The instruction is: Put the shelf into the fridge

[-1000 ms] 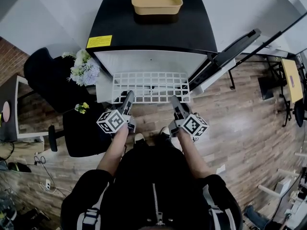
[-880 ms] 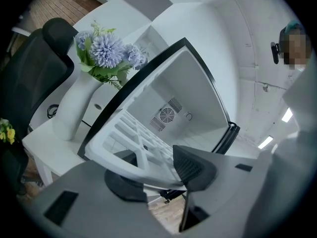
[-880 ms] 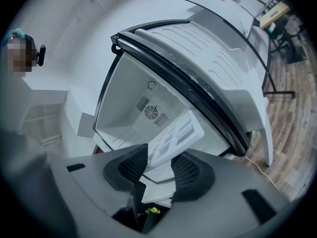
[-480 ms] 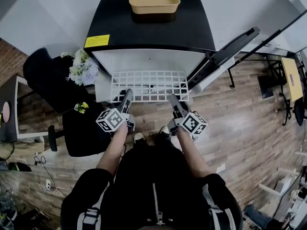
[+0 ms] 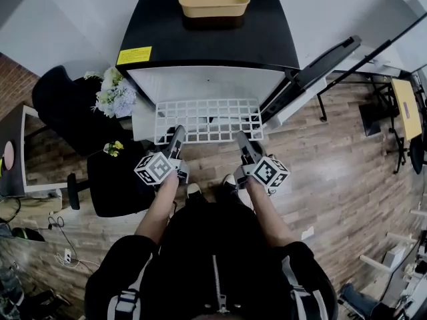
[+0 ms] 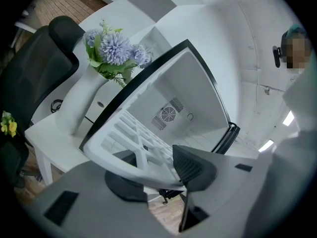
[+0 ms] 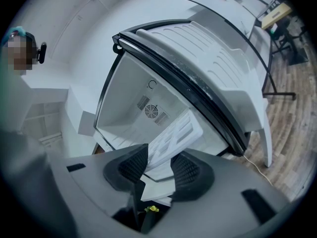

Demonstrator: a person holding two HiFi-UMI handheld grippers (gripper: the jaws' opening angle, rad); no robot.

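Observation:
A white grid shelf lies level in front of the open fridge, its far edge at the mouth of the white inside. My left gripper is shut on the shelf's near rim at the left. In the left gripper view the shelf passes between the pads of the left gripper. My right gripper is shut on the near rim at the right. In the right gripper view the shelf runs edge-on out of the right gripper toward the fridge's back wall.
The fridge door stands swung open to the right. A yellow tub sits on the fridge's black top. At the left are a white table with flowers and a black chair. The floor is wood.

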